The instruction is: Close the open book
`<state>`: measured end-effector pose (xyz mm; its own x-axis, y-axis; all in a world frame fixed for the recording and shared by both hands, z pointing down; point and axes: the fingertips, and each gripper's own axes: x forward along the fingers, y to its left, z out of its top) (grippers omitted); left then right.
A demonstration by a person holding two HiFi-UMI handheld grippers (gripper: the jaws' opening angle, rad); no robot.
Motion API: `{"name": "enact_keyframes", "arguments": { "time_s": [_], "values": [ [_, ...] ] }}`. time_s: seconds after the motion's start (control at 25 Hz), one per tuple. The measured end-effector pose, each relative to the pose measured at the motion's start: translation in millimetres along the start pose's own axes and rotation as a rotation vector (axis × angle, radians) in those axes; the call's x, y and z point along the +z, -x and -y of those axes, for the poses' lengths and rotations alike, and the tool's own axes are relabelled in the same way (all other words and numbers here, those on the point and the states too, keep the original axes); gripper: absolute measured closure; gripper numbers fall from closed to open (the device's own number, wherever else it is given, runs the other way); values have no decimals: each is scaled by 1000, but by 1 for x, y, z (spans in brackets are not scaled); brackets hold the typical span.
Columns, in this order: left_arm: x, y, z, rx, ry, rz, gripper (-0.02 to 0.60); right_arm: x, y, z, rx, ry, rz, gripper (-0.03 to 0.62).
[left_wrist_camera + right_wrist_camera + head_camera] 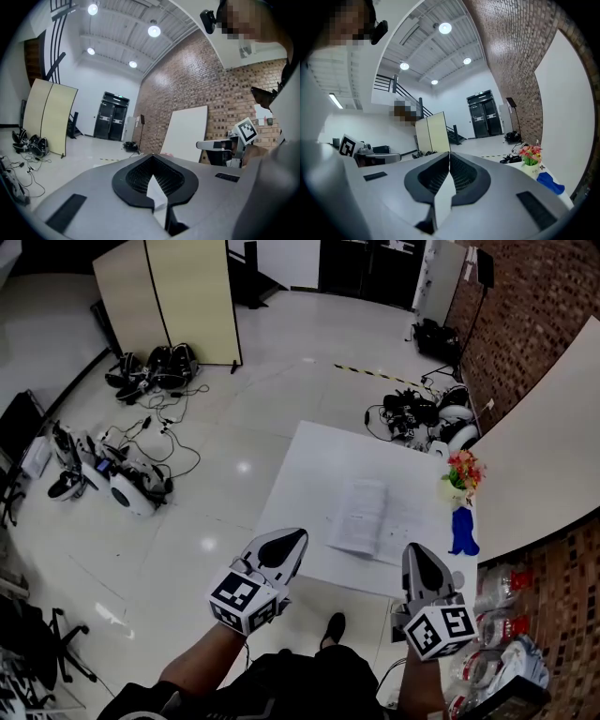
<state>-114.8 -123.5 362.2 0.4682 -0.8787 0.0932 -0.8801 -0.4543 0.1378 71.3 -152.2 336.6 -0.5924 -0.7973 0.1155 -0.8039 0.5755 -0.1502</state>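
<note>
The open book (361, 517) lies flat on the white table (300, 521), its pages facing up. Both grippers hover at the table's near edge, short of the book and apart from it. My left gripper (292, 540) is at the lower left of the book, jaws together and empty. At the lower right, my right gripper (415, 554) is also shut with nothing in it. In the left gripper view the jaws (152, 154) meet at the tip and the book is hidden behind them. The right gripper view shows its own jaws (449, 152) shut too.
A vase of flowers (461, 474) and a blue object (462, 532) stand at the table's right edge. A large white board (544, 446) leans on the brick wall beyond. Cables and gear (122, 474) lie on the floor at left, near a folding screen (169, 301).
</note>
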Motion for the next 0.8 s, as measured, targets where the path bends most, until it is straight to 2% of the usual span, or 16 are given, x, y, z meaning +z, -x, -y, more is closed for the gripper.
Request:
{"name": "enact_keyframes", "arguments": {
  "time_s": [0.32,0.52,0.8],
  "values": [
    [18,-79,-12,48,-20,-17,586,29,-53,62,62,7,2,592],
    [15,-118,-21,91,-22,-44,586,28,-83,90,114,-7,-10,592],
    [14,-145,-46,75,1,-68,586,34,-123,88,127,-18,-23,592]
  ]
}}
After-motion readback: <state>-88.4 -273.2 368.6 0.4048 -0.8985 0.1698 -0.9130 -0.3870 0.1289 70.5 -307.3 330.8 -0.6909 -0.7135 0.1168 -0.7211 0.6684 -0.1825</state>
